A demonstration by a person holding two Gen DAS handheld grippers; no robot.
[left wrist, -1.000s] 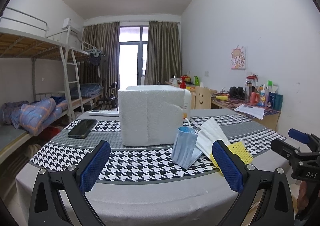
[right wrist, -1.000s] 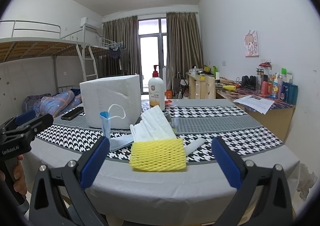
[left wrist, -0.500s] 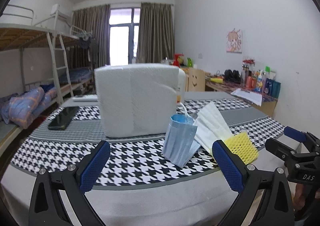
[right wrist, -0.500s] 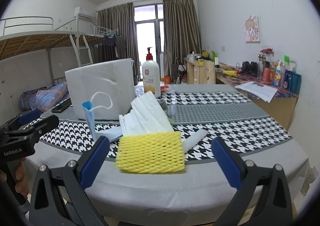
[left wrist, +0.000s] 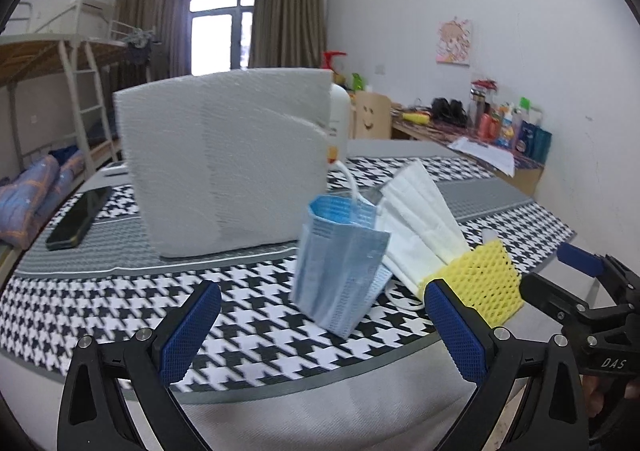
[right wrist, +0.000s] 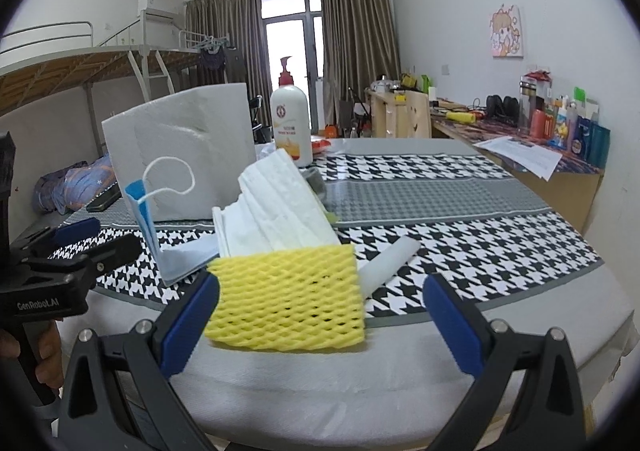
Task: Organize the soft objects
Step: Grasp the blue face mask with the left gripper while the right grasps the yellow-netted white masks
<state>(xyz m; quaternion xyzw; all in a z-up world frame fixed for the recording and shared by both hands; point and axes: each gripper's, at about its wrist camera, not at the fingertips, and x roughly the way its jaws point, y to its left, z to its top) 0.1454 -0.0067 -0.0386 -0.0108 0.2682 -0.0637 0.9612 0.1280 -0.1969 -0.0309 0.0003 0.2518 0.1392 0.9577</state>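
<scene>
Both jaws gape wide, empty; left gripper (left wrist: pixel 322 325) faces blue mask (left wrist: pixel 340 263); right gripper (right wrist: pixel 320 325) faces yellow foam net (right wrist: pixel 286 299).

Black-and-white houndstooth cloth (right wrist: pixel 460 187) with grey bands; yellow foam net (right wrist: pixel 286 297), blue mask (left wrist: pixel 340 271), white masks (right wrist: pixel 276 203), white foam box (left wrist: pixel 224 159).

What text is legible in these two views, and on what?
"DAS": on the right tool's black body, left wrist view.
"GenRoboLAI" (last letters uncertain): on the left tool's black body, right wrist view.
Pump bottle label: red logo and print, too small to read.
Papers and bottles on the side desk: too blurred to read.
</scene>
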